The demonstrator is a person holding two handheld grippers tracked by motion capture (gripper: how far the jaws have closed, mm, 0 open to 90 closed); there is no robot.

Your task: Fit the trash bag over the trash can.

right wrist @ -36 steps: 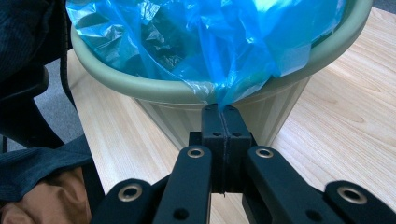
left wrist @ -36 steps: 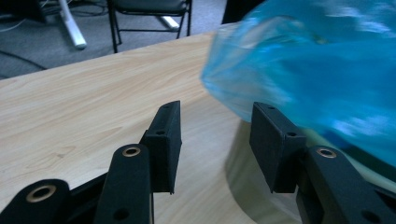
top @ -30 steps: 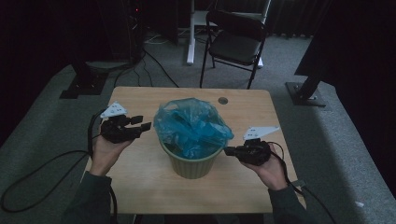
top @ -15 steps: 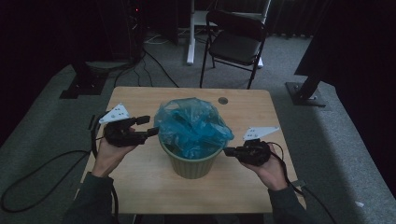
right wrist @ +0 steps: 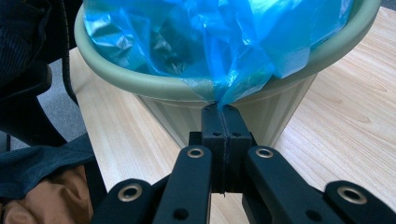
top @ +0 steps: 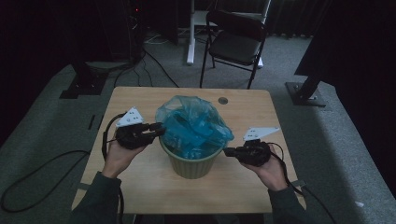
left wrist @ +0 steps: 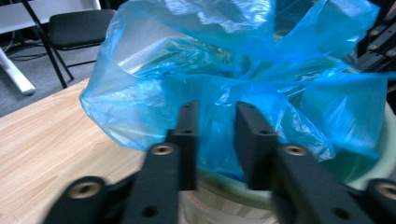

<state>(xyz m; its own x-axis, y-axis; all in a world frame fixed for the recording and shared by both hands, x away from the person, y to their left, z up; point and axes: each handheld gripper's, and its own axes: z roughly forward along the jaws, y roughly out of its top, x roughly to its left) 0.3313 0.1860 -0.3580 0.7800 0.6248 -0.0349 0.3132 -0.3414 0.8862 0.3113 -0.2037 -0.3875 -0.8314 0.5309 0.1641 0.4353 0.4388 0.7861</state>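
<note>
Blue plastic bag [top: 194, 126] sitting in a pale green ribbed bin [top: 191, 163], near the middle of a light wooden table [top: 140, 186]. Bag mouth loose and crumpled, bunched up above the bin rim rather than folded neatly down over it. One tongue of bag film hanging over the rim on the right-hand side.

Right gripper [top: 229, 151] touching the bin wall just below the rim on that side. From its own view, jaws pressed together with a pinch of blue film [right wrist: 223, 95] caught between the tips, the film drawn taut down from the rim [right wrist: 154, 86].

Left gripper [top: 159, 129] at the opposite side of the bin, level with the bag's bulging edge. From its own view, jaws parted with a narrow gap, blue film [left wrist: 215, 126] straight ahead between and beyond the fingers [left wrist: 189, 135]; contact with the film not possible to confirm, nothing yet clamped.

Key relation: bag directly in front of the parted left jaws, across the bin from the already pinched right side, so the two grip points lie on opposite ends of a line through the bin's middle. Likely next step, as a judgement only: closing on the near edge of film to match the right-hand hold.

Folding chair [top: 238, 42] and floor cables [top: 32, 172] beyond and beside the table.
</note>
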